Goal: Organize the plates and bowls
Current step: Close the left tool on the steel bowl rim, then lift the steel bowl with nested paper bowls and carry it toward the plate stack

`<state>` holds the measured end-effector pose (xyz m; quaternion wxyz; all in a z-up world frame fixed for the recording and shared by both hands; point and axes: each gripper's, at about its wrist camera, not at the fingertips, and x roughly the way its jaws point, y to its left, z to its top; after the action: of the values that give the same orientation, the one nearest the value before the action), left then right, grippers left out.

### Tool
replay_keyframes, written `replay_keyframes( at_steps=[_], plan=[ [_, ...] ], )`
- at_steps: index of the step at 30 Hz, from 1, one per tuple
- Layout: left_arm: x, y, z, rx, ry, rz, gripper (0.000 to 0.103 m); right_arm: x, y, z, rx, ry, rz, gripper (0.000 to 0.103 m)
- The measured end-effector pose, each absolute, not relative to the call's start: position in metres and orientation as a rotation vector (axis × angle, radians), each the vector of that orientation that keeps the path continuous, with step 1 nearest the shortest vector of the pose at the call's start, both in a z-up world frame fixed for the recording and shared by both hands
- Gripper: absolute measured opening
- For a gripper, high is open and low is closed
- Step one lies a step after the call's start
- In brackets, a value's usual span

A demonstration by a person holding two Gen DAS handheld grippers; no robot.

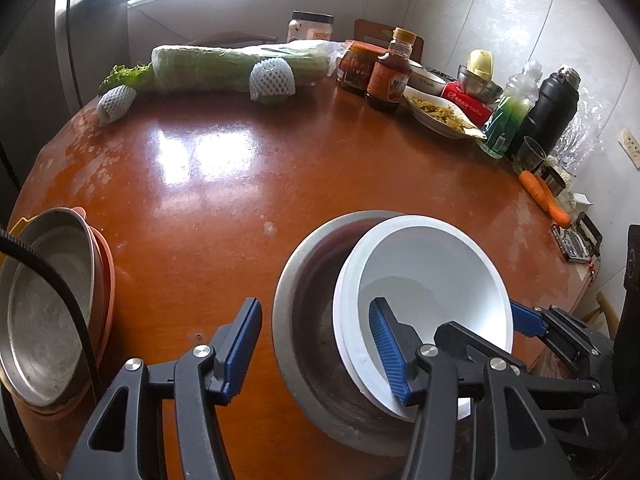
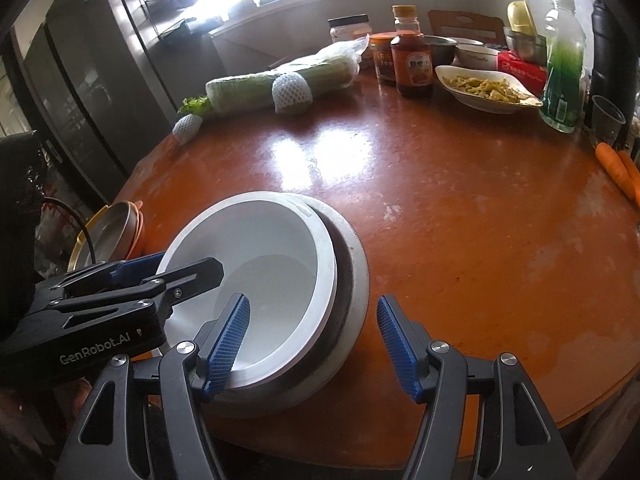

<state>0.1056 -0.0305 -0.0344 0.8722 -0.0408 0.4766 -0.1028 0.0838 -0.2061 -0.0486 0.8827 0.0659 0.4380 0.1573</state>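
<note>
Left wrist view. Left claw (image 1: 316,348) spread wide, gripping nothing; its right-hand finger (image 1: 390,354) reaches inside the white bowl (image 1: 436,280), contact unclear. White bowl sits tilted in the steel bowl (image 1: 308,320) at the worktop's (image 1: 240,184) near edge. Right claw (image 1: 528,318) comes in from the right at the white bowl's rim; its tips are hidden behind the bowl. Stacked plates (image 1: 48,304), steel on orange, at the left edge, partly cut off by the frame and crossed by a black cable (image 1: 60,280). Sauce bottle (image 1: 390,72) at the far edge, label unreadable.

Right wrist view. Right claw (image 2: 314,346) wide open, holding nothing; left finger (image 2: 228,340) over the white bowl's (image 2: 260,248) near rim, right finger beyond the steel bowl (image 2: 352,292). Left claw (image 2: 160,270) enters from the left, body printed "GenRobot.AI", upper finger over the bowl's inside. Red tissue box (image 2: 522,66) text illegible.
</note>
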Motion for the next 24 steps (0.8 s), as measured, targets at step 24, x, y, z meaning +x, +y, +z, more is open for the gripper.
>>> replay_keyframes(
  at_steps=[24],
  plan=[
    [0.112, -0.034, -0.045, -0.1, 1.015, -0.239, 0.051, 0.087, -0.205, -0.05, 0.124, 0.887, 0.337, 0.049]
  ],
)
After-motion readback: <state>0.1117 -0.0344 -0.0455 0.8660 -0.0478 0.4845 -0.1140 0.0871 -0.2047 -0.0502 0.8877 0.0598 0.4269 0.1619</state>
